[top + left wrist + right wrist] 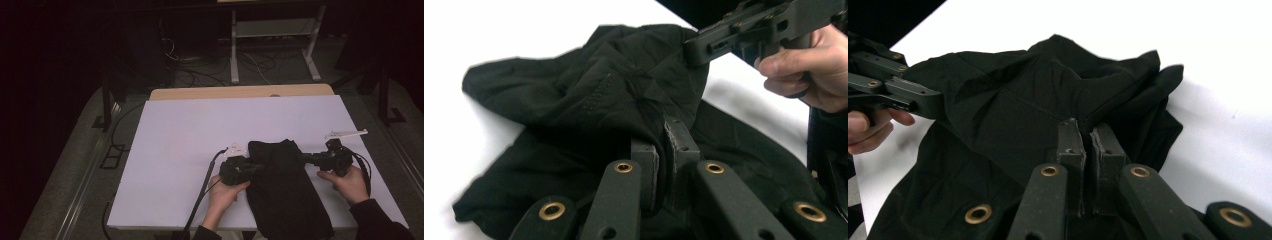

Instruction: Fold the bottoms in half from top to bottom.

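Dim high view with dark surroundings; gripper views brighter, perhaps slightly soft.

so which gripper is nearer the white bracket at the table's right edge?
Right. The right gripper grips the black cloth at its right side, just below the white bracket. The left gripper pinches the cloth's left edge, across the cloth from it.

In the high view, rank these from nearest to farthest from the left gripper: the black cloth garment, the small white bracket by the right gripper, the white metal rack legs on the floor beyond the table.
1. The black cloth garment: pinched in the left gripper, just to its right.
2. The small white bracket: across the garment, toward the table's right edge.
3. The white metal rack legs: on the floor past the table's far edge.
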Motion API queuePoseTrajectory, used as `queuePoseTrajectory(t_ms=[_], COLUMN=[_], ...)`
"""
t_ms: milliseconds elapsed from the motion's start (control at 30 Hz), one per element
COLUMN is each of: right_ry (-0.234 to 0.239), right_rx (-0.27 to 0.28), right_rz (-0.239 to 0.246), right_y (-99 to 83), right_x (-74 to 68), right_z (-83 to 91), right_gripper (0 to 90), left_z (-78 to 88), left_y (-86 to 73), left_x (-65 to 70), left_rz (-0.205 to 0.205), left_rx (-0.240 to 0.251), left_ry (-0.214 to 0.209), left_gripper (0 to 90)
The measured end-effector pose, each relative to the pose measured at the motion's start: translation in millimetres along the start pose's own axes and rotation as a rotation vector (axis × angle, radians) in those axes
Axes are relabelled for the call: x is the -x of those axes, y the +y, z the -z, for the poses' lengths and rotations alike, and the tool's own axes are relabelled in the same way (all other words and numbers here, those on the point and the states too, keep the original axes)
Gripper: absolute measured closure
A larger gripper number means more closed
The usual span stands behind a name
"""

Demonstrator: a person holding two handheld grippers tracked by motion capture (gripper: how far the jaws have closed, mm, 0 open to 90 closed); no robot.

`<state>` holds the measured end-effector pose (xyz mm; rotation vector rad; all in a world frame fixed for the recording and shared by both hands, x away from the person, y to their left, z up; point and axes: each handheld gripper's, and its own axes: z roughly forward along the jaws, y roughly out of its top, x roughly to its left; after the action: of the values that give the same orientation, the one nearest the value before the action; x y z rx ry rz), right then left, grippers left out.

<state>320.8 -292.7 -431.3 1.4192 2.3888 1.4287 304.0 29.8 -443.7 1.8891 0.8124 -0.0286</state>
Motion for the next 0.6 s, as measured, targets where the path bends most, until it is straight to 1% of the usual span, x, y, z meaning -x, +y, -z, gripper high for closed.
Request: queuePoseTrajectory(t_ms=[133,167,200,233,300,367,467,600], right_ry=[0.001,0.001,0.001,0.003,0.005,0.009,0.01,0.014], right_rx=[-0.031,-0.031,-0.038,-0.045,-0.05,-0.059,-0.069,-0.08], right_rz=[0.001,0.001,-0.001,-0.003,-0.006,-0.014,-0.018,-0.028], right_y=[-3.6,-3.6,-4.2,-4.8,-6.0,-7.4,-8.5,-9.6], right_x=[-0.2,-0.2,-0.2,0.0,0.6,1.6,2.5,3.4], right_z=[-2.8,-2.8,-3.4,-3.7,-3.9,-3.4,-3.4,-3.2], right_gripper=[84.2,84.2,84.2,84.2,84.1,84.0,83.9,83.8], left_z=[-0.4,-0.2,-0.3,-0.6,-0.5,-1.0,-1.9,-3.1], left_y=[-4.9,-5.7,-6.4,-6.9,-8.6,-11.3,-12.9,-15.3], left_x=[-2.6,-2.5,-2.4,-2.4,-2.2,-1.6,-0.6,1.0], left_rz=[0.024,0.027,0.03,0.046,0.054,0.047,0.045,0.031], left_rx=[-0.014,-0.02,-0.028,-0.042,-0.056,-0.073,-0.081,-0.105], left_ry=[-0.016,-0.019,-0.021,-0.026,-0.035,-0.04,-0.046,-0.05], left_gripper=[84.1,84.1,83.8,83.2,83.3,83.4,83.5,83.6])
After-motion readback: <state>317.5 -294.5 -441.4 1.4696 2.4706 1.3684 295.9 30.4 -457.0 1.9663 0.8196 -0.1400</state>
